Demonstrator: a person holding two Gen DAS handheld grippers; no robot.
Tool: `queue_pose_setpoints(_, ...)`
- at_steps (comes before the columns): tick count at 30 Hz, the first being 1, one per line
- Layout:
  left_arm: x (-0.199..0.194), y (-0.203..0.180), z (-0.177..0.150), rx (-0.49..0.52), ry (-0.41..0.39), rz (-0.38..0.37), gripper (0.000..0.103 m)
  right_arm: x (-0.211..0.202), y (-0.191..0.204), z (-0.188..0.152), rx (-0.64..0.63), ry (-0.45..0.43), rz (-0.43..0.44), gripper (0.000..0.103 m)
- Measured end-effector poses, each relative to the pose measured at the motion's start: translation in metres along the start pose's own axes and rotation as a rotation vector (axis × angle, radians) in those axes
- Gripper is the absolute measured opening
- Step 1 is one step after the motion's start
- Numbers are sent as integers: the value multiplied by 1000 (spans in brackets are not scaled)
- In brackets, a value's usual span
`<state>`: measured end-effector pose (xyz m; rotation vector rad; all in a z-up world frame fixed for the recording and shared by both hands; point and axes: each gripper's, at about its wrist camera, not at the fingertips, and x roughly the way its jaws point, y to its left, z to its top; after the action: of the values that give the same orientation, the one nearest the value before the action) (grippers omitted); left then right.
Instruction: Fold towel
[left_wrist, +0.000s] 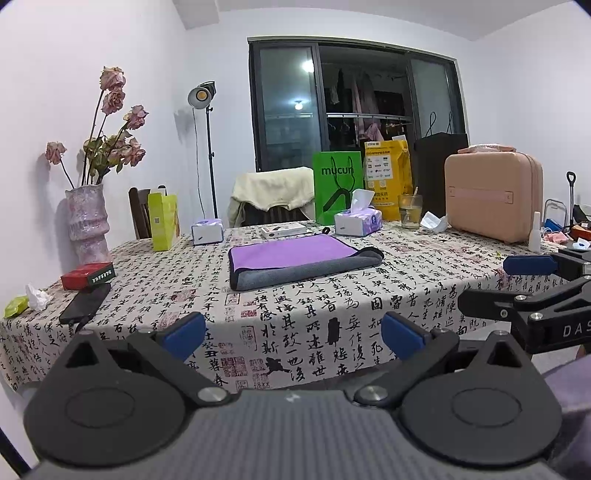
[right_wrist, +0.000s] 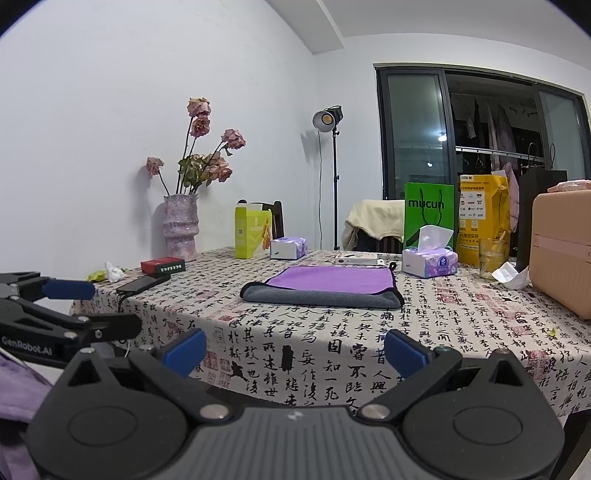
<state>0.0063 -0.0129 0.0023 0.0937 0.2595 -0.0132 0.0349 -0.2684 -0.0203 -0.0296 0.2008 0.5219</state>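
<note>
- The towel (left_wrist: 295, 260) (purple on top, grey beneath) was laid flat and folded near the middle of the table (left_wrist: 369, 314), on the calligraphy-print cloth.
- The left gripper (left_wrist: 293, 334) was held off the table's near edge with its jaws apart and nothing between them.
- The right gripper (right_wrist: 295, 350) was likewise held short of the towel, jaws spread and empty.
- A tissue box (right_wrist: 430, 261) was seen just beyond the towel's far right corner, and a vase (left_wrist: 86, 221) at the far left.

Evenly bright; sharp focus; edges bow (fisheye vignette).
</note>
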Motion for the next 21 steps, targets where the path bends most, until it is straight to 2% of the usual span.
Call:
queue_pose_setpoints(4, 7, 0, -2, 16, -19, 4, 103, 5, -4, 0, -9, -7, -16, 103)
queue_pose_setpoints(10, 26, 8, -8, -6, -4, 24, 103, 24, -17, -1, -8, 1, -34, 103)
queue_pose_setpoints(21, 57, 21, 3, -17, -8, 56, 103, 52, -40, 1, 9, 16, -70, 103)
